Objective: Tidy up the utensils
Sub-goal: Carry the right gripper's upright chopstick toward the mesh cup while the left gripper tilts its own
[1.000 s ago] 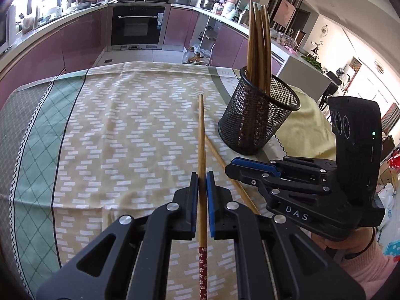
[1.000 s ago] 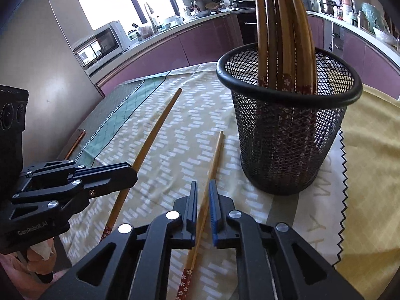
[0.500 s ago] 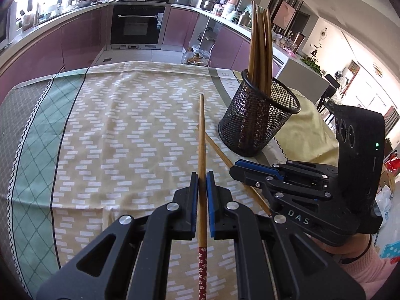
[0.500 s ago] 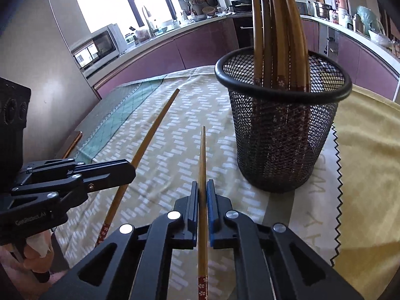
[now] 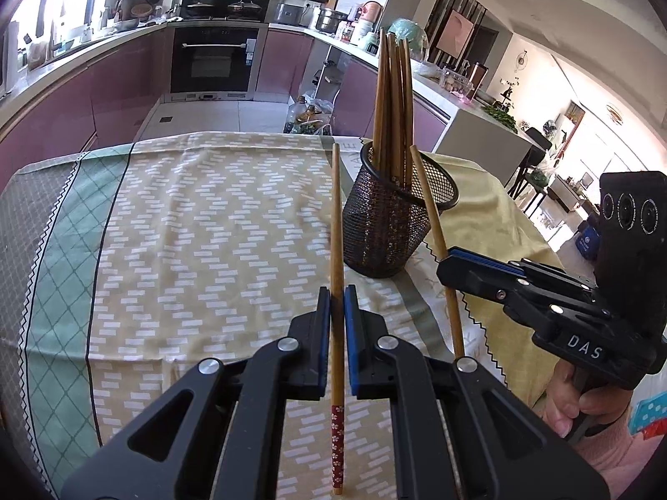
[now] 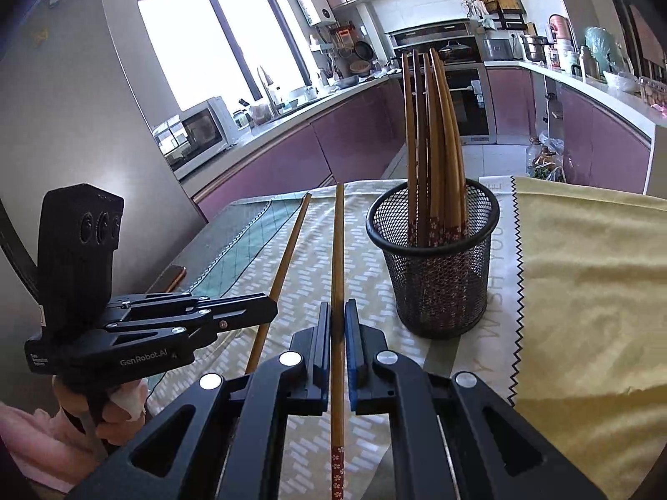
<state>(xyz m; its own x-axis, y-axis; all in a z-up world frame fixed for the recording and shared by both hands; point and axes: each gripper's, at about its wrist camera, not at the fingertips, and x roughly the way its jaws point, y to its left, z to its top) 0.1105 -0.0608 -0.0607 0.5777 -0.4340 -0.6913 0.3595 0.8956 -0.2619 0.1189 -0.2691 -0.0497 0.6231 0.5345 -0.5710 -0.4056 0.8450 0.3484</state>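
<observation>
My left gripper point(image 5: 337, 291) is shut on a wooden chopstick point(image 5: 336, 216) with a red flowered end, held off the table and pointing away. Beside it on the right, my right gripper point(image 5: 445, 261) is shut on a second chopstick point(image 5: 429, 208), which crosses in front of the black mesh basket point(image 5: 387, 229). In the right wrist view the right gripper point(image 6: 337, 306) clamps its chopstick point(image 6: 337, 250), and the left gripper point(image 6: 271, 304) holds the other chopstick point(image 6: 287, 258) at the left. The basket point(image 6: 433, 275) stands ahead to the right with several chopsticks point(image 6: 433, 133) upright in it.
A patterned tablecloth point(image 5: 208, 229) covers the table, and a yellow cloth point(image 6: 583, 271) lies to the right of the basket. A flat dark object point(image 6: 169, 278) rests at the table's left edge. Kitchen counters and an oven stand beyond the table.
The right gripper closed on the chopstick that lay on the cloth and lifted it clear. Both held chopsticks have risen, and the basket now looks lower and farther off.
</observation>
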